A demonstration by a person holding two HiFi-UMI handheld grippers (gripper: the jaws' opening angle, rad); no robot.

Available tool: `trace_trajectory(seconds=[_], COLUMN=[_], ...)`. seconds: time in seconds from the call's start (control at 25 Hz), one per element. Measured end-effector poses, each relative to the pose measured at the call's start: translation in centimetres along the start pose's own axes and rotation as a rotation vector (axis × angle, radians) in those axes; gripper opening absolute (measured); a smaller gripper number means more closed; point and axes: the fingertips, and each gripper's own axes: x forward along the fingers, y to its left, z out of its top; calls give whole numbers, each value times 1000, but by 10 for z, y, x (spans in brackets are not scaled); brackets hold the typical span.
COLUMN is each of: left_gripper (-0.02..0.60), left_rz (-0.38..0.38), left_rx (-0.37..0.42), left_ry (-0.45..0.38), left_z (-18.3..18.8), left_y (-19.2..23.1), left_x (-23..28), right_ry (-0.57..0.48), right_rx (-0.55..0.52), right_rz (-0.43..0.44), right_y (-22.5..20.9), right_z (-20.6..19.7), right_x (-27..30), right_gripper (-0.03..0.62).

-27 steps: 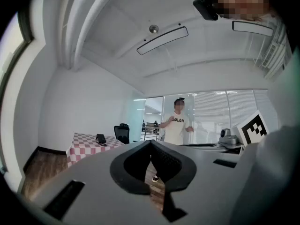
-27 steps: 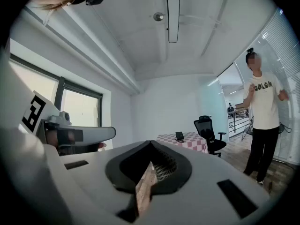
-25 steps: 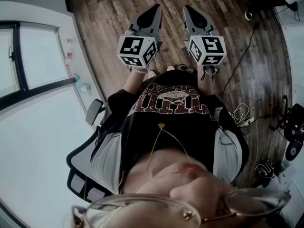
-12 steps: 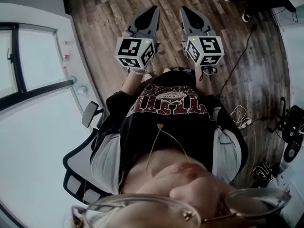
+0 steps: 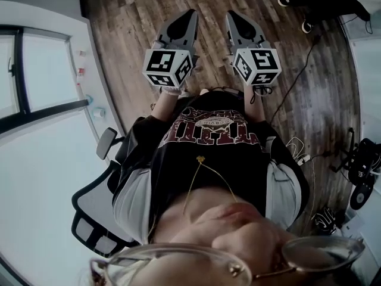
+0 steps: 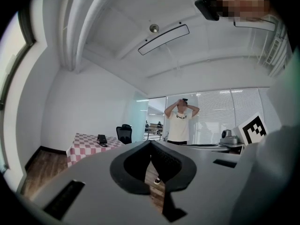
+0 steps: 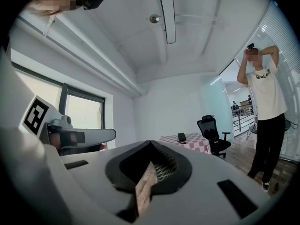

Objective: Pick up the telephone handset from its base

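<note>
Open wooden floor (image 5: 128, 22) lies ahead of both grippers; the checkered table (image 6: 84, 145), perhaps bearing the telephone (image 6: 101, 138), stands well beyond. The left gripper (image 6: 151, 143) and right gripper (image 7: 150, 143) are clenched, empty.

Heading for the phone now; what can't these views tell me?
- Telephone: too small in both gripper views to separate handset from base.
- Checkered table: outside the head view's frame.
- Floor toward the table: mostly hidden behind the left gripper in its own view.

Left gripper (image 5: 189, 14) and right gripper (image 5: 231, 16) point level, side by side, ahead of the person's chest (image 5: 211, 137). Both sets of jaws are closed, empty.
</note>
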Motion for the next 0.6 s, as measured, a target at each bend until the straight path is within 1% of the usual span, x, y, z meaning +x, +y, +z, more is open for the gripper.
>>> trace_trajectory(seconds=[0.32,0.6], left_gripper=[9,9], left_rz=[26,19], left_rx=[-13,-20], left_ry=[18,20], left_z=[-7,-7], left_y=[20,57], left_x=[8,42], right_ry=[4,17], right_rx=[23,3], right_rz=[11,7], right_y=[-3,-14], right_z=[-6,-8], right_x=[17,65], right_gripper=[17,17])
